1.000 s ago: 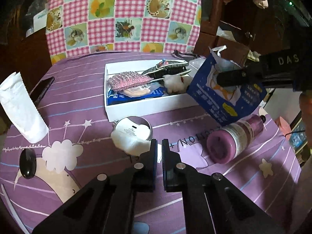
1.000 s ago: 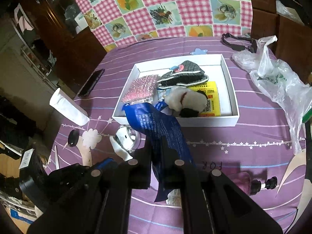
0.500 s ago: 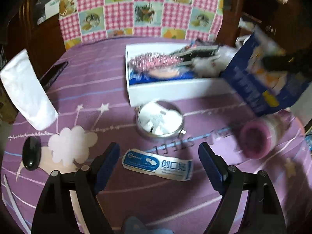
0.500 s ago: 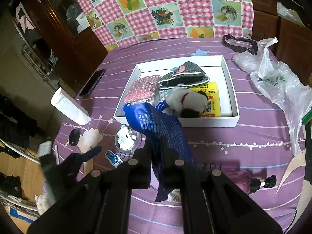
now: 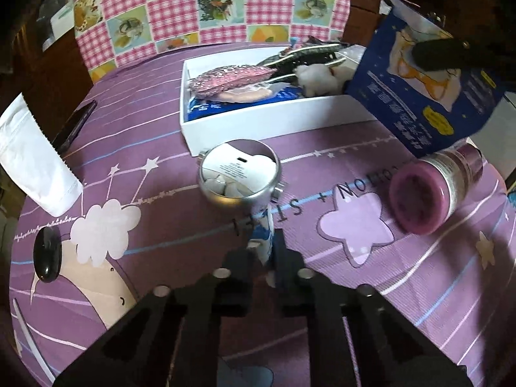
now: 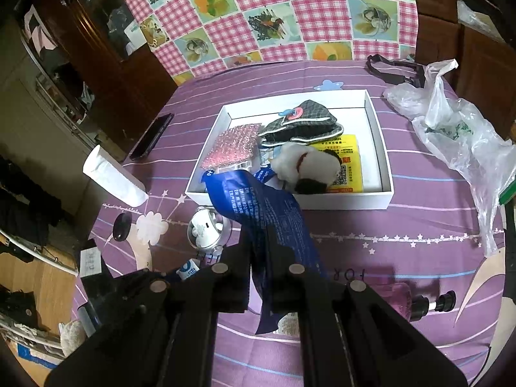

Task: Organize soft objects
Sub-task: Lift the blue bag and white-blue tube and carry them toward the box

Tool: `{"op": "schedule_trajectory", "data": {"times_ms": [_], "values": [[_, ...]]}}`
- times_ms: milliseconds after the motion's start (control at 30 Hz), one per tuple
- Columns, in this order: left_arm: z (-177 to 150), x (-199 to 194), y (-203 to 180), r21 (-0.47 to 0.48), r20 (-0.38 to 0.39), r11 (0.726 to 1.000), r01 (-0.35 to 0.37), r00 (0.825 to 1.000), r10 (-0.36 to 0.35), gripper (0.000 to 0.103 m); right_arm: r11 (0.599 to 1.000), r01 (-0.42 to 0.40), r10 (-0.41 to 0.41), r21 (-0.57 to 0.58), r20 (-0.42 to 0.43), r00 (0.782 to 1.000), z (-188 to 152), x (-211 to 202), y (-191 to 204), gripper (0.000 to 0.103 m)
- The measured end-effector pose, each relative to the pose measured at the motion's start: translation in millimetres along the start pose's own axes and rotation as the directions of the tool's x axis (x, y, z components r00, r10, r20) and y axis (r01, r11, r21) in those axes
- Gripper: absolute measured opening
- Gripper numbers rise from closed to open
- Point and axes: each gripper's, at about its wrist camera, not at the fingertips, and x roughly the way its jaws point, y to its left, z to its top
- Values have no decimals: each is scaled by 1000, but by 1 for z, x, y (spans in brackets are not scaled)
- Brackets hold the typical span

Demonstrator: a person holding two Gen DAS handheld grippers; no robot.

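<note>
My left gripper [image 5: 262, 253] is closing its jaws on a small white-and-blue packet [image 5: 262, 238], and the pads pinch its near end just in front of a round metal tin [image 5: 238, 177]. My right gripper [image 6: 259, 242] is shut on a blue pouch [image 6: 258, 213], held above the cloth before the white box [image 6: 290, 200]. In the box lie a pink sequined pouch [image 6: 232, 145], a dark checked cap [image 6: 300, 125], a white plush toy [image 6: 303, 164] and a yellow packet [image 6: 350, 161]. The blue pouch [image 5: 425, 96] also hangs at the upper right of the left wrist view.
A pink bottle [image 5: 429, 193] lies on its side to the right. A white pouch [image 5: 32, 148], a phone [image 5: 74, 125] and a black oval object [image 5: 48, 254] sit on the left. A crumpled plastic bag [image 6: 451, 132] and a black strap [image 6: 393, 71] lie beyond the box.
My left gripper, shut a second ago, opened wide over the small packet lying flat and has closed on it, sinking a little. The right gripper and blue pouch have not moved.
</note>
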Motion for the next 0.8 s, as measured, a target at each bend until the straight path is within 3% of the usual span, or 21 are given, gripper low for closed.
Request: {"op": "schedule_trajectory", "data": {"times_ms": [267, 600, 800], "values": [[0, -1, 2, -19, -7, 1000, -6, 1000, 6, 2, 1000, 1, -1, -4, 17, 1000, 0, -7, 0, 8], [7, -38, 5, -47, 140, 999, -25, 990, 31, 2, 996, -87, 88, -27, 61, 994, 0, -29, 9, 8], [16, -56, 8, -69, 205, 998, 5, 979, 9, 2, 988, -156, 156, -8, 121, 980, 2, -50, 3, 8]]}}
